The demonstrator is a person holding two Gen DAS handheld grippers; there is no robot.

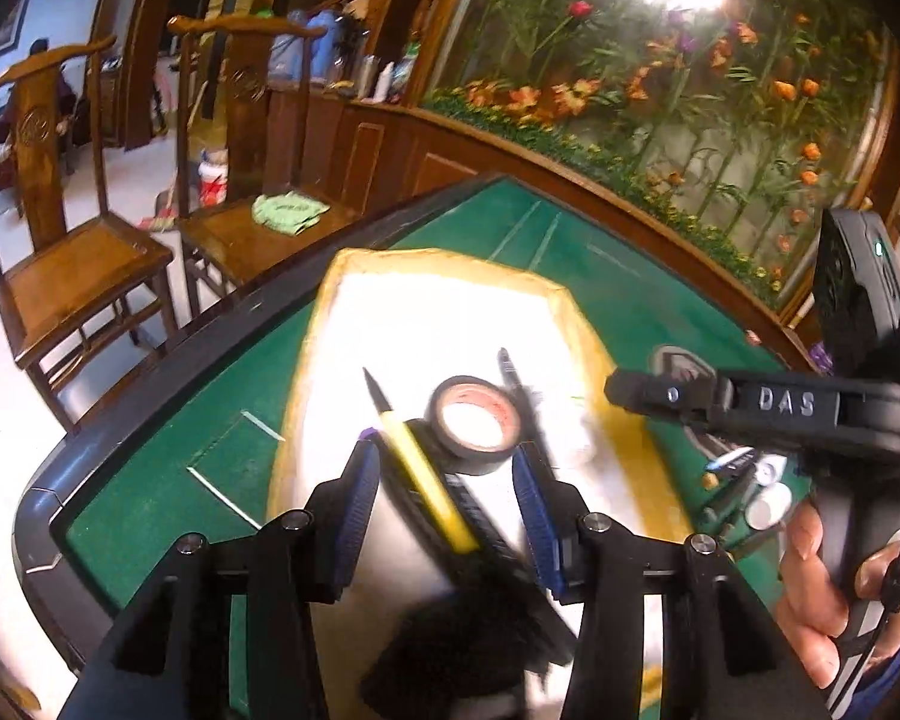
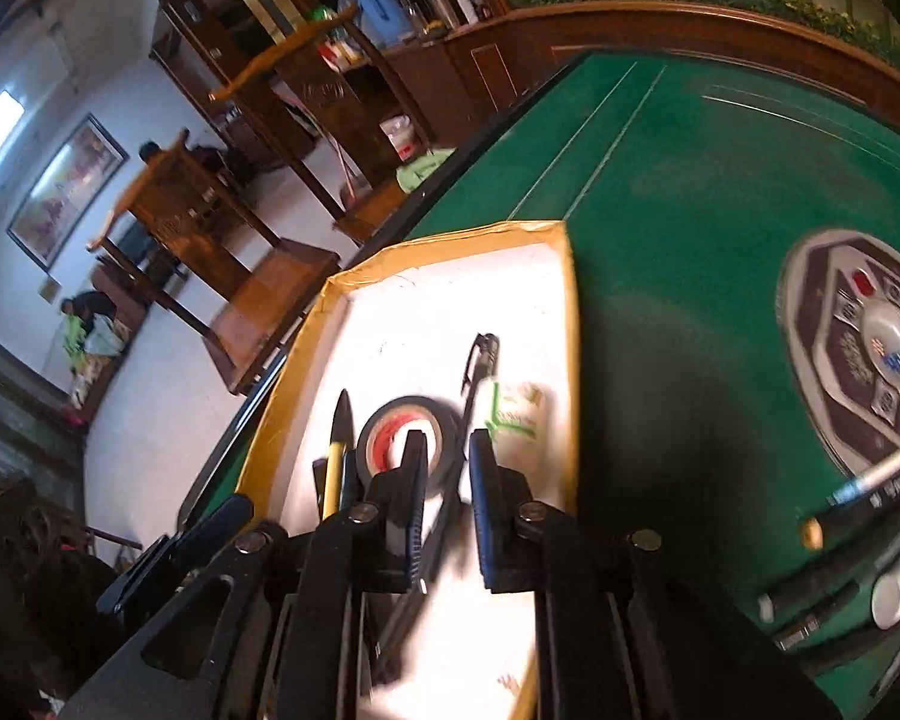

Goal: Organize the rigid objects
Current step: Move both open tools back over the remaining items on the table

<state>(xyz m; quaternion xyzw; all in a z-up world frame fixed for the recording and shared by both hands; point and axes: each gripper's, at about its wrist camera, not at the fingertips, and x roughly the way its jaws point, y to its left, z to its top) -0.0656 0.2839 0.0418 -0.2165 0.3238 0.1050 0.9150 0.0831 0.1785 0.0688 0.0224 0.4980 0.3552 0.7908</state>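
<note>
Jaws on my left stood wide over the near end of the tray (image 1: pixel 594 324), a white-floored box with a tan taped rim. A yellow pen (image 1: pixel 420 468) with a black tip lay in the gap between the left jaws, and neither pad pressed on it. Just past its tip sat a roll of black tape (image 1: pixel 474 420), lying flat with its core facing up, and beside that a black pen (image 1: pixel 513 378) pointed away from me.

The right jaws hung over the same tray from the other side, set narrow. The black pen (image 2: pixel 474 378) ran up through their gap; blur hid the pads' edges, yet I saw space on both sides of it. A white packet with green print (image 2: pixel 516 420) lay right of that pen. My right hand (image 1: pixel 810 570) showed at the edge of the left view.

The tray rested on the green worktop (image 1: pixel 150 480). To the right, loose pens (image 2: pixel 810 600) lay on the felt near a round control panel (image 2: pixel 858 348). Beyond the worktop stood two wooden chairs (image 1: pixel 84 276), one with a green cloth (image 1: pixel 288 210) on its seat, and a flower mural (image 1: pixel 690 90).
</note>
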